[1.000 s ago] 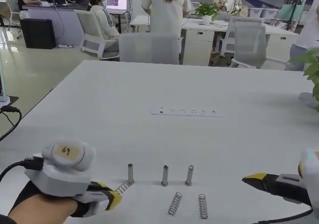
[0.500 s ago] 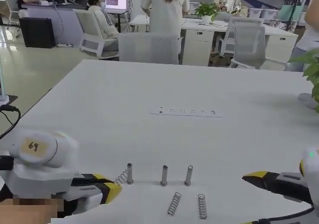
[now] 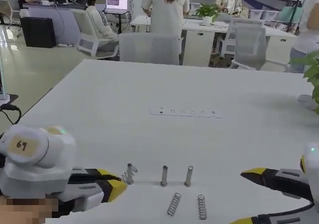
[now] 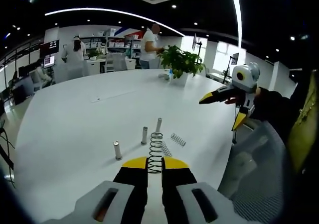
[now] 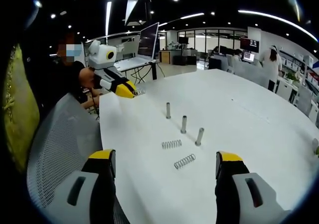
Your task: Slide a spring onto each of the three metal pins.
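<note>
While the left hand-held gripper (image 4: 155, 160) pinches a spring (image 4: 156, 147), perhaps touching a pin (image 3: 130, 177), the right (image 5: 166, 160) gapes; two springs (image 3: 174, 203) lie loose.

Three short metal pins (image 3: 164, 175) stand upright in a row on the table (image 3: 199, 84), two coil springs (image 3: 174, 203) lie flat just before them, and a third spring (image 4: 156, 152) sits pinched in the left gripper's (image 4: 155, 165) jaws.

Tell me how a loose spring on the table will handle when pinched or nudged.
The thin wire coil spring lies on its side on the white table, so a nudge would probably roll it. Its fine, open coils look light and may squash under a hard pinch from the right hand-held gripper.
</note>
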